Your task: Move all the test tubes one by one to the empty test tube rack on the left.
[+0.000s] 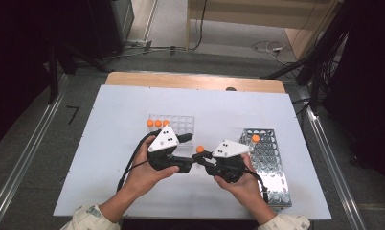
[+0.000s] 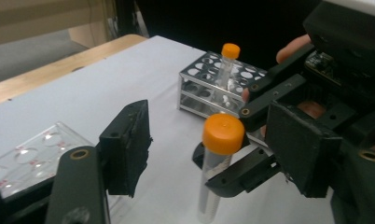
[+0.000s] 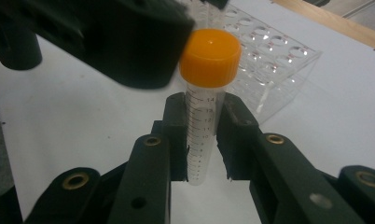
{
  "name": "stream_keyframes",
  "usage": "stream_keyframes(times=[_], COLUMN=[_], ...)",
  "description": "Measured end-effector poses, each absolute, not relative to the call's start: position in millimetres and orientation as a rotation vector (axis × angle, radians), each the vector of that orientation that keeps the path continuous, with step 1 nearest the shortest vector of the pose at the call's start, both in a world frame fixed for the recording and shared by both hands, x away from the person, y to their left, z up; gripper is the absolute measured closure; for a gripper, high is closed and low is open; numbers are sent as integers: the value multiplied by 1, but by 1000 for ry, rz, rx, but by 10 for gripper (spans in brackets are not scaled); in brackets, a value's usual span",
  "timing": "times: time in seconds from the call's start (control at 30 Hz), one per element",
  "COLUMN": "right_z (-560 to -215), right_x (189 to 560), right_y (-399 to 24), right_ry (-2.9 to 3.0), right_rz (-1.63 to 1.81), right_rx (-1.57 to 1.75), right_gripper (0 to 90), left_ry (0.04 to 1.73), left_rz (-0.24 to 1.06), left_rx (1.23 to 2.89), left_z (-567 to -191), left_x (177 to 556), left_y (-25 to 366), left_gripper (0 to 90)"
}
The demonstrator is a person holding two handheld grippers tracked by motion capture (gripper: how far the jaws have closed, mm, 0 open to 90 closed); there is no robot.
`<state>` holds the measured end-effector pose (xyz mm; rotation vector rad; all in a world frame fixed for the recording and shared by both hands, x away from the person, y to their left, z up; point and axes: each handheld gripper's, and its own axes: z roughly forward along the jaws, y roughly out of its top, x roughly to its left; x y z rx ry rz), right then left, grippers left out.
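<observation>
A clear test tube with an orange cap (image 1: 200, 149) stands upright above the white table between both hands. My right gripper (image 3: 204, 135) is shut on the tube (image 3: 202, 140), with its pads pressing the graduated wall below the cap (image 3: 210, 56). My left gripper (image 2: 216, 144) is open, and its two pads stand either side of the capped tube top (image 2: 223, 133) with gaps on both sides. In the right gripper view one left pad (image 3: 129, 42) hangs close beside the cap. In the high view the left gripper (image 1: 191, 162) and right gripper (image 1: 203, 157) meet tip to tip.
A clear plastic rack (image 1: 178, 125) with three orange-capped tubes (image 1: 158, 123) stands behind the left hand. A metal rack (image 1: 269, 165) at the right holds one capped tube (image 1: 255, 138). The white sheet (image 1: 114, 120) covers a wooden table.
</observation>
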<state>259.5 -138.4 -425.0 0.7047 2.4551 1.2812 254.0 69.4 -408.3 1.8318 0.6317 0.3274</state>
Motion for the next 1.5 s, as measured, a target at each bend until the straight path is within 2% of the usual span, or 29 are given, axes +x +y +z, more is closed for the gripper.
stream_keyframes(times=[0.07,0.23,0.4,0.63,0.83,0.87,1.0,1.1,1.23,1.5], right_z=[-425,-425,-425,-425,-425,-425,-424,-424,-423,-425], right_x=[259,258,258,258,258,257,257,256,257,259], right_y=[-136,-135,-136,-135,-135,-135,-135,-137,-142,-145], right_ry=[2459,2461,2464,2466,2467,2466,2459,2445,2430,2435], right_rz=[1285,1288,1286,1289,1294,1295,1305,1297,1311,1306], right_rx=[706,700,703,701,701,702,721,744,770,788], right_gripper=[718,718,718,718,714,702,471,359,308,307], left_ry=[626,639,632,621,613,613,623,654,697,773], left_rz=[330,322,299,294,299,297,308,328,365,422], left_rx=[1833,1823,1840,1853,1850,1850,1833,1803,1760,1697], left_z=[-409,-412,-414,-417,-416,-415,-410,-406,-399,-393], left_x=[253,255,255,254,254,254,256,261,269,283], left_y=[68,69,68,67,67,68,73,83,99,124], left_gripper=[365,531,576,690,709,709,710,710,710,710])
